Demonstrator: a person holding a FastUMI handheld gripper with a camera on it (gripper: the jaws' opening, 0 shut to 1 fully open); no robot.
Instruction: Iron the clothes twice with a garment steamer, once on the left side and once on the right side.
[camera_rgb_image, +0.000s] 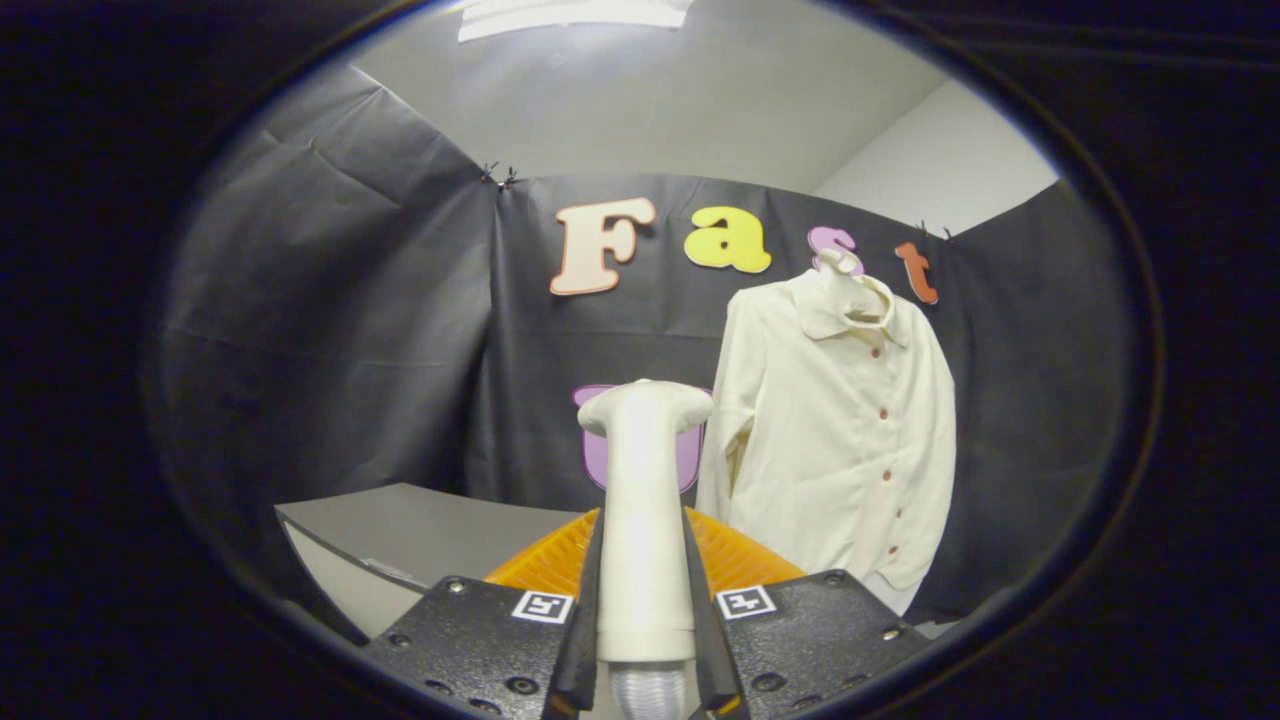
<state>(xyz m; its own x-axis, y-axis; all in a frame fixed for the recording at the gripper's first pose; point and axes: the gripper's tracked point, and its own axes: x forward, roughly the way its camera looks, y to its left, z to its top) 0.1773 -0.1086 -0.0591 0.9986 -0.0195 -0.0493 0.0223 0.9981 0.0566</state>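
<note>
A cream garment steamer (643, 500) stands upright between my two fingers, its wide head on top and its handle pinched on both sides. My gripper (645, 640) is shut on that handle. A cream long-sleeved shirt (850, 440) with small reddish buttons hangs on a pale hanger (843, 275) against the black cloth wall, beyond the fingers and to the right of the steamer head. The steamer head is well short of the shirt, with a gap between them. The shirt's front faces me, its left sleeve hanging down beside the steamer.
An orange ribbed object (560, 560) sits just behind the fingers, under the steamer. A grey table top (420, 525) lies lower left, with its edge toward me. Black cloth walls close off the left, back and right.
</note>
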